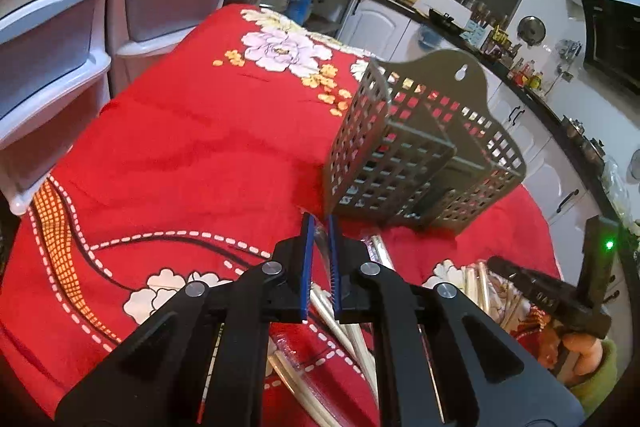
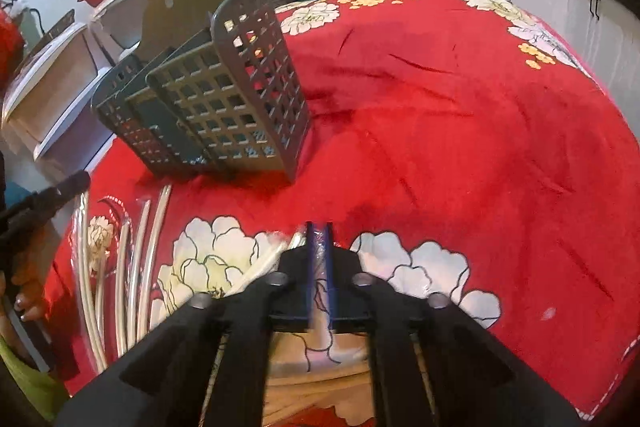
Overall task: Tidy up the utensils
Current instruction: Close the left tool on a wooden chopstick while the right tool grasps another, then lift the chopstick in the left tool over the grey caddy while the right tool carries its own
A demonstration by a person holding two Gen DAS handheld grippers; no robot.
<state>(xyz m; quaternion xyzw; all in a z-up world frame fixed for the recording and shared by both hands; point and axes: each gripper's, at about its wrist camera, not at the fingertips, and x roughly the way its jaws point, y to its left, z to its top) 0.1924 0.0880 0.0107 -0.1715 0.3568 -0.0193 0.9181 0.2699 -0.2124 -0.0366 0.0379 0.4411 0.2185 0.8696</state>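
A red floral tablecloth point(image 2: 460, 115) covers the table; on it stands the grey perforated utensil holder point(image 1: 420, 155), upright. Pale chopsticks in clear wrap point(image 2: 132, 267) lie near its base. The left gripper point(image 1: 319, 227) and right gripper point(image 2: 319, 227) each pinch clear wrapping.
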